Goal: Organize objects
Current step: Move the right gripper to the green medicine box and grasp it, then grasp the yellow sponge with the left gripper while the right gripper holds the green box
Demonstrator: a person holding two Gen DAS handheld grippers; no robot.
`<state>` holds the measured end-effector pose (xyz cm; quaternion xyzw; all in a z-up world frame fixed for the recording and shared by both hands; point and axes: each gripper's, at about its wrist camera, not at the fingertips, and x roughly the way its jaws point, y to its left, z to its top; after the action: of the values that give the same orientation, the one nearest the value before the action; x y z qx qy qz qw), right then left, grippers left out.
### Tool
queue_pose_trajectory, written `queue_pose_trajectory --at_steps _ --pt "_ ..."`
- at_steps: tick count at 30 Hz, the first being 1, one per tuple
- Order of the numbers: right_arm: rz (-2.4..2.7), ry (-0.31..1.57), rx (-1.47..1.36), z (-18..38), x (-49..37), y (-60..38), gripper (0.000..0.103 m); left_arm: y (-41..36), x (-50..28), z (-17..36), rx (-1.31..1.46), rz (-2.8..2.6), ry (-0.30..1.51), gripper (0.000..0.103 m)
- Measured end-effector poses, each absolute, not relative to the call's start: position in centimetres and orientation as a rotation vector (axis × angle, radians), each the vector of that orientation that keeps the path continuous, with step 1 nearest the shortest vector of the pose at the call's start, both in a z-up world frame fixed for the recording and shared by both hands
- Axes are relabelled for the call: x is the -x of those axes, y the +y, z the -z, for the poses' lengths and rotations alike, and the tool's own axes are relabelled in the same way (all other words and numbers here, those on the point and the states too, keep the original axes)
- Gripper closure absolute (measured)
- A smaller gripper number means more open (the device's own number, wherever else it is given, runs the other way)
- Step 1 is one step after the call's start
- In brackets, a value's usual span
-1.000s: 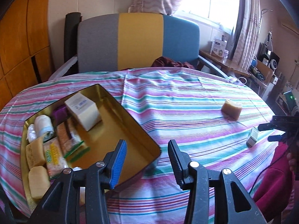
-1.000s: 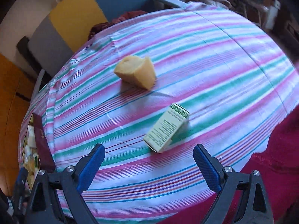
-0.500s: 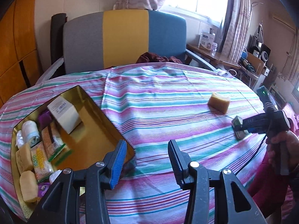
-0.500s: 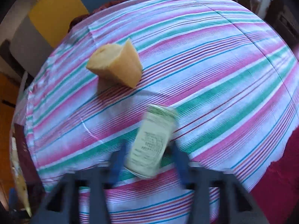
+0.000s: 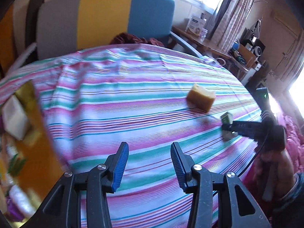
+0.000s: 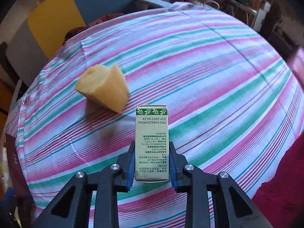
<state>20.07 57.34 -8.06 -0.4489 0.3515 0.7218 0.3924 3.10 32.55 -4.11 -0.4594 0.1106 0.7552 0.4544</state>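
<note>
Now the right hand-held gripper [image 6: 152, 163] is clamping the green carton [image 6: 151, 142] squarely for lifting, while the left hand-held gripper [image 5: 150, 165] is hovering apart, empty.

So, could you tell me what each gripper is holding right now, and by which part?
The right gripper is shut on the small green carton, pads on its two long sides near its lower end. The left gripper holds nothing, its jaws apart over the striped tablecloth.

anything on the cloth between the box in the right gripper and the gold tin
Nothing visible. The green box is clamped in the right gripper; from it to the gold tin at the table's left edge lies bare striped cloth. The yellow block sits farther back, off that line.
</note>
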Motion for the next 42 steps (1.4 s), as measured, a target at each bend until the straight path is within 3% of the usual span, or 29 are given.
queue_pose_trajectory --at_steps 6,8,11,16,18,20,22,23,33,34,35,37,42 --pt "-1.843 0.932 1.027 6.7 -21.8 57.6 0.073 38.5 -3.0 4.8 1.168 -1.748 0.251 0.054" --pt "-1.850 0.956 0.986 6.2 -22.2 57.9 0.073 40.5 -3.2 5.0 1.153 -1.727 0.271 0.038" --pt "-1.861 0.971 0.969 6.0 -22.3 57.9 0.073 43.5 -3.6 5.1 1.104 -1.700 0.322 0.023" --pt "-1.832 1.050 0.941 6.2 -23.8 58.3 0.071 48.2 -4.1 5.3 1.006 -1.654 0.436 0.017" --pt "-1.816 1.099 0.903 6.6 -23.9 58.8 0.064 49.8 -4.4 5.6 0.973 -1.636 0.475 0.014" --pt "-1.798 1.155 0.843 6.6 -24.8 59.1 0.041 51.3 -4.8 5.7 0.936 -1.613 0.505 0.011" --pt "-1.767 1.221 0.767 6.7 -25.8 59.6 0.028 52.4 -5.3 6.0 0.907 -1.602 0.538 0.005" --pt "-1.756 1.247 0.737 6.9 -26.1 59.9 0.027 52.9 -5.4 6.1 0.896 -1.597 0.551 0.003" --pt "-1.722 1.416 0.615 7.4 -27.5 60.7 0.017 57.3 -5.4 8.1 0.883 -1.599 0.611 0.003" --pt "-1.722 1.418 0.613 7.5 -27.6 60.6 0.016 57.6 -5.4 8.5 0.886 -1.605 0.625 0.008" --pt "-1.720 1.413 0.612 7.5 -27.6 60.7 0.016 57.8 -5.4 8.9 0.891 -1.614 0.640 0.022" --pt "-1.718 1.388 0.635 7.4 -27.3 60.6 0.014 57.3 -5.0 9.5 0.931 -1.572 0.600 0.030" --pt "-1.740 1.321 0.730 7.3 -25.6 60.4 0.014 52.9 -3.6 9.1 0.969 -1.636 0.477 0.033"
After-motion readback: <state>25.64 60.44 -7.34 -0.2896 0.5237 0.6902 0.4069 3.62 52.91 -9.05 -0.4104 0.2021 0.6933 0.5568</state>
